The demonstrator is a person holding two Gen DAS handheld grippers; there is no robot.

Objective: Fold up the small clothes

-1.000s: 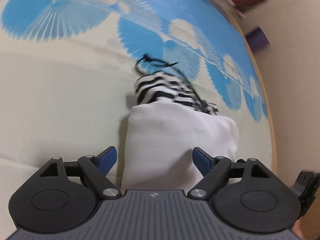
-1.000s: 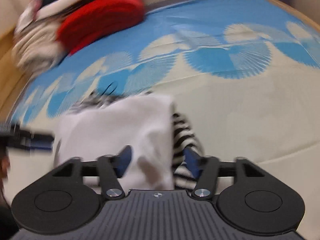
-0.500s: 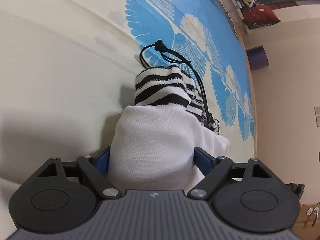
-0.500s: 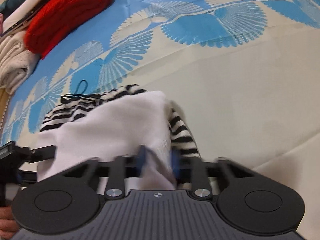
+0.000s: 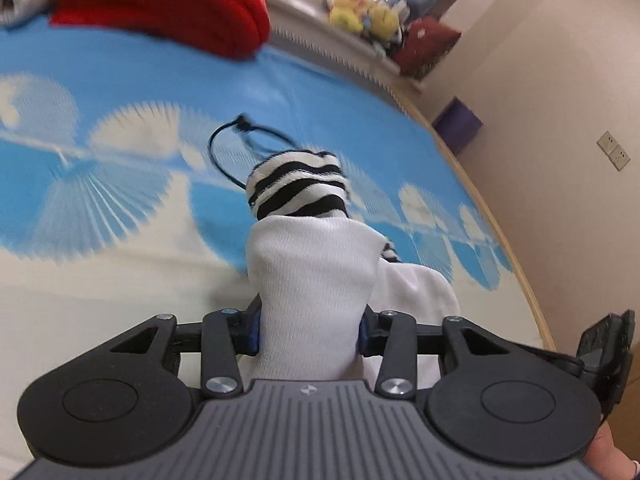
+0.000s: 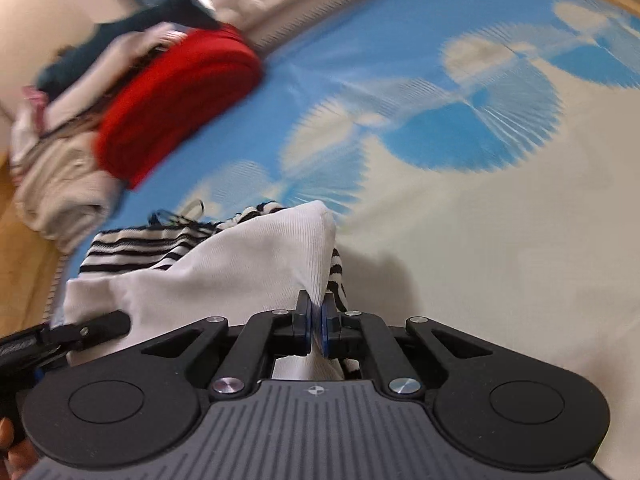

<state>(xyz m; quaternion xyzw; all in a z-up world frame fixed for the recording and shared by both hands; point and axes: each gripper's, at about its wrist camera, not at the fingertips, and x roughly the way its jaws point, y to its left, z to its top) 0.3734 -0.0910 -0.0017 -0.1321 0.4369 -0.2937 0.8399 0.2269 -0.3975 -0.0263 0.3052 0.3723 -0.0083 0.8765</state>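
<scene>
Since half a second ago both grippers have lifted and tipped upward, so the far end of the bed has come into sight, and the left gripper (image 5: pixel 310 326) has narrowed onto the cloth it was only straddling. The small garment (image 5: pixel 312 280), white cloth with a black-and-white striped part (image 5: pixel 298 188), is held off the bedspread (image 5: pixel 120 200) between the two tools. In the left wrist view the white cloth fills the gap between the blue pads (image 5: pixel 253 330), bunched tight, with the striped part rising toward 12 o'clock and a thin black drawstring (image 5: pixel 224 140) looping at 11 o'clock. In the right wrist view the right gripper (image 6: pixel 316 326) is pinched nearly closed on a thin fold of the white cloth, which spreads toward 10 o'clock, stripes showing beyond it. The left tool's tip shows at 9 o'clock, touching the same cloth. The bedspread is cream with blue fan shapes. A red folded garment (image 6: pixel 172 96) lies at 11 o'clock on a pile of pale clothes (image 6: pixel 60 184). Yellow plush toys (image 5: pixel 364 16) sit by the window at 12 o'clock in the left wrist view.
</scene>
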